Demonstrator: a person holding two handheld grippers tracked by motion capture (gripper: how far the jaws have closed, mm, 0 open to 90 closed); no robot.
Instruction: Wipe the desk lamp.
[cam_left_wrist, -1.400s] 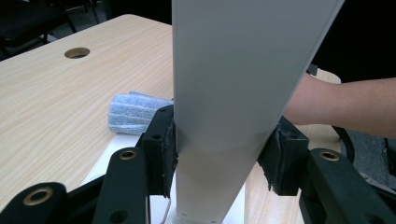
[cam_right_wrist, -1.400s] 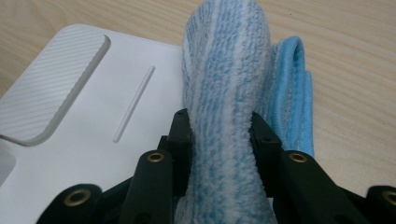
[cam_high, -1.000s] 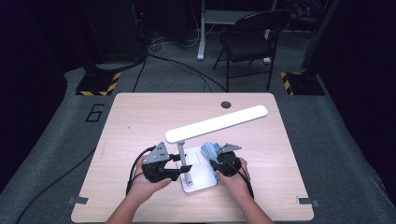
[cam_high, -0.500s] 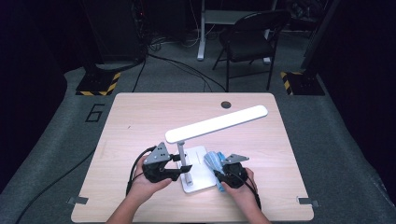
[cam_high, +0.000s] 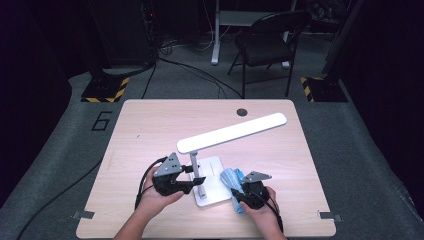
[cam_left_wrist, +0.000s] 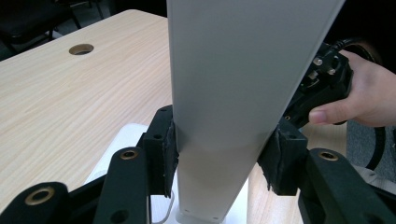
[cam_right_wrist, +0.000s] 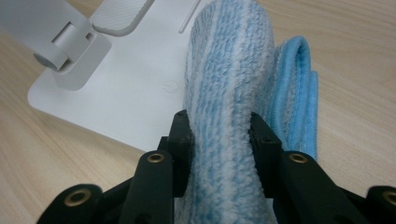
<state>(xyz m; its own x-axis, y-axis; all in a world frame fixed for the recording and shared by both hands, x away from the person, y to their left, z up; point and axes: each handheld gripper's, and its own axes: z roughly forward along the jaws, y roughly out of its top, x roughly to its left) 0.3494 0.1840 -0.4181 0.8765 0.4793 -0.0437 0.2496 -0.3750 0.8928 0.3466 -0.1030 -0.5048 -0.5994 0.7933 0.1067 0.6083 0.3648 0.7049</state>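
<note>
Left gripper (cam_left_wrist: 219, 158) clamps lamp stem (cam_left_wrist: 224, 116) (level) — right gripper (cam_right_wrist: 219, 135) pinches blue cloth (cam_right_wrist: 229, 93).

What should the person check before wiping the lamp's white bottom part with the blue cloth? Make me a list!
1. Left gripper clamped on the lamp's upright arm, steadying it: ok.
2. Right gripper pinching the folded blue cloth: ok.
3. Cloth lying at the edge of the white lamp base: ok.
4. Cloth touching the base's power symbol: cannot tell.
5. Lamp head clear of both hands: ok.
6. Base sitting flat on the table: ok.
</note>
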